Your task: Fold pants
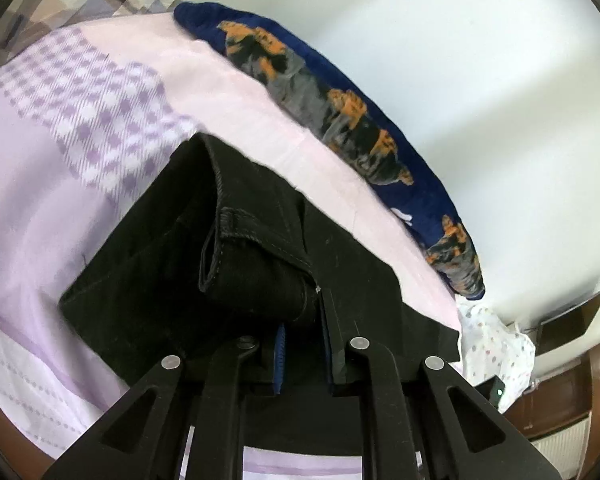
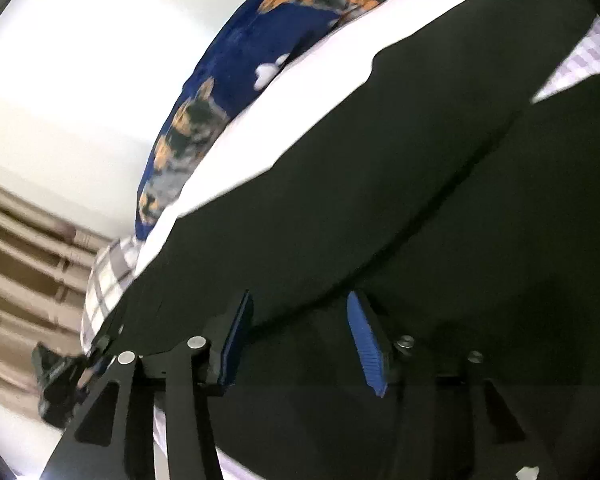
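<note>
The pants (image 1: 236, 248) are black and lie on the bed (image 1: 44, 208), on its lilac checked cover, with a blue dog-print pillow (image 1: 340, 120) along the far edge by the wall. In your left view one end already looks doubled: a stitched hem or waistband edge stands up as a thick roll over a flatter layer beneath.

Your left hand-held gripper (image 1: 304, 320) is pinched narrow on that roll, blue pads pressed into the cloth, so you are holding the folded edge clear of the layer under it.

Your right hand-held gripper (image 2: 300, 332) sits low over the other stretch of the pants (image 2: 380, 200), which spread dark and long toward the far corner of that view. Its blue pads stand part open. Black cloth fills the space behind them, but the view is blurred and you cannot tell from it that anything is caught between them; I read it as not gripping.

As for progress, I judge you early to midway: one fold appears begun at the left end, while the length under your right hand looks still spread out. Carrying that end across and flattening the stack remains.
</note>
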The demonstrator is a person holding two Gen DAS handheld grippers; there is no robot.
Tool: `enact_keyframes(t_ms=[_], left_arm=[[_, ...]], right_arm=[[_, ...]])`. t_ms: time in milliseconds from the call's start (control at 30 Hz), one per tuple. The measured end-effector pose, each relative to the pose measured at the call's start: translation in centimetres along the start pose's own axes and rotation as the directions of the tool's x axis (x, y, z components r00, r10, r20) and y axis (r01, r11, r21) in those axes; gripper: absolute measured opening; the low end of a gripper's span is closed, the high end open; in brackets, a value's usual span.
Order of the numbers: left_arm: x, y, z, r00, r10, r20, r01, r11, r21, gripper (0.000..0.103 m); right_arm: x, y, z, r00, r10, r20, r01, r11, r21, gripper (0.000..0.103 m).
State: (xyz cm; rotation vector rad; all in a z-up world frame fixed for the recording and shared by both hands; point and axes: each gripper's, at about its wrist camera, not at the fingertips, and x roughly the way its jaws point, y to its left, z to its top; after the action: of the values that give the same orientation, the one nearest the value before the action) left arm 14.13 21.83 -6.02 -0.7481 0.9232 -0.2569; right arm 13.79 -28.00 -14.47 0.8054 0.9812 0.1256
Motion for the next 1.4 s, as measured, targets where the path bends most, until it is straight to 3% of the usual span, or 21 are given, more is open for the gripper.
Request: enact_keyframes(t_ms=[133, 200, 333, 500, 767, 967, 1233, 1400], left_arm=[[0.4, 0.1, 0.4, 0.999, 0.037, -0.016, -0.037, 0.999, 0.010, 0.015], [0.8, 0.6, 0.4, 0.998, 0.056, -0.030, -0.056, 0.998, 0.010, 0.014], [1.5, 1.3, 0.1, 0.994, 0.093, -0.056, -0.093, 0.996, 0.014, 0.014], [2.3, 1.6, -0.2, 0.988, 0.129, -0.089, -0.126, 0.991, 0.042, 0.014], [2.2, 2.2, -0.1, 0.974, 0.153, -0.168, -0.133, 0.983, 0.127, 0.015], [1.4, 2.4, -0.1, 0.958, 0.176, -0.226, -0.127, 0.968, 0.214, 0.015], [1.4, 3.2, -0.3, 0.928, 0.271, -0.254, -0.177, 0.924, 0.340, 0.015], [1.2, 3.5, -1.1, 0.913, 0.326, -0.245, -0.204, 0.885, 0.418, 0.015]], right_arm=[[-0.1, -1.4, 2.7, 0.998, -0.049, 0.036, 0.047, 0.998, 0.047, 0.035], [-0.6, -2.2, 3.7, 0.995, -0.075, 0.059, 0.072, 0.996, 0.055, 0.026], [-1.6, -3.8, 5.5, 0.988, -0.122, 0.091, 0.117, 0.991, 0.065, 0.020], [-2.0, -4.0, 6.6, 0.981, -0.173, 0.092, 0.170, 0.985, 0.042, 0.007], [-6.2, 0.3, 4.5, 0.947, -0.275, 0.165, 0.298, 0.945, -0.136, 0.006], [-9.0, 1.7, 1.3, 0.939, -0.299, 0.170, 0.327, 0.929, -0.171, 0.005], [-9.4, 1.3, -2.8, 0.948, -0.311, 0.066, 0.317, 0.934, -0.166, 0.005], [-8.1, 0.2, -4.6, 0.939, -0.343, -0.005, 0.338, 0.927, -0.162, 0.005]])
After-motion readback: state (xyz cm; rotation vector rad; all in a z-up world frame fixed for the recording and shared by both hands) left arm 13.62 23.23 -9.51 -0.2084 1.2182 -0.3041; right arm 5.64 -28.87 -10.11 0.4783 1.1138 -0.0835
